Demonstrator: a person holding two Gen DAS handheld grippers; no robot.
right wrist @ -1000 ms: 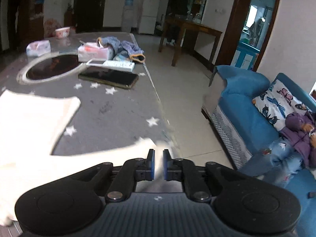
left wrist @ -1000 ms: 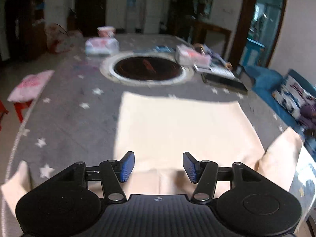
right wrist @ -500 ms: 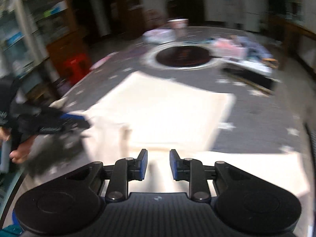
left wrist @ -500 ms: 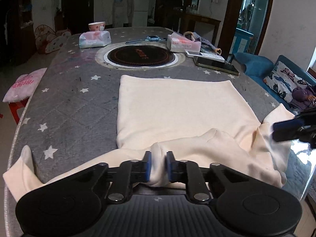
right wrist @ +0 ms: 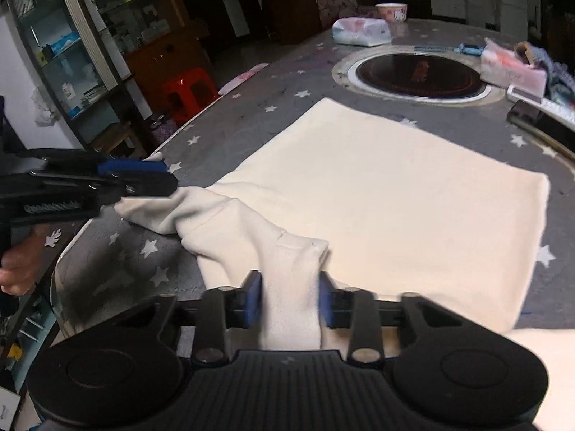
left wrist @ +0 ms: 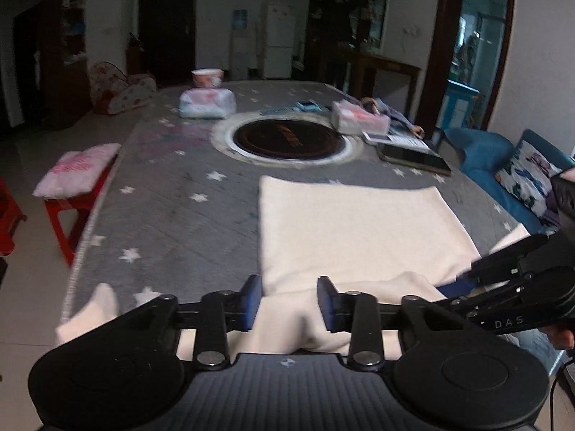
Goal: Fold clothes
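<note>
Here, a cream garment (right wrist: 377, 194) lies spread flat on a grey star-printed table cover (left wrist: 172, 201), its broad body square to the near table edge, with a bunched fold of sleeve or hem gathered along the near side. Left gripper (left wrist: 287, 300): jaws part-way apart and opening; a hump of the cream cloth sits between the blue pads, touching the left one, with a sliver of gap at the right, so no firm pinch is visible. Right gripper (right wrist: 290, 296): jaws closing, a thick roll of the same cloth running up between the pads and filling the gap; both pads appear to press on it. In the right wrist view the left gripper enters from the left edge, a hand (right wrist: 18, 262) below it, its tip at the end of a twisted tail of cloth. In the left wrist view the right gripper reaches in from the right, low over the near right corner of the garment. Beyond the garment: a round dark inset plate (left wrist: 287, 140) in the table, a tissue pack (left wrist: 207, 105), a pink bowl (left wrist: 207, 78), a dark tablet (left wrist: 413, 156). A red stool (left wrist: 72, 212) with a pink cushion stands beside the table's left edge.
</note>
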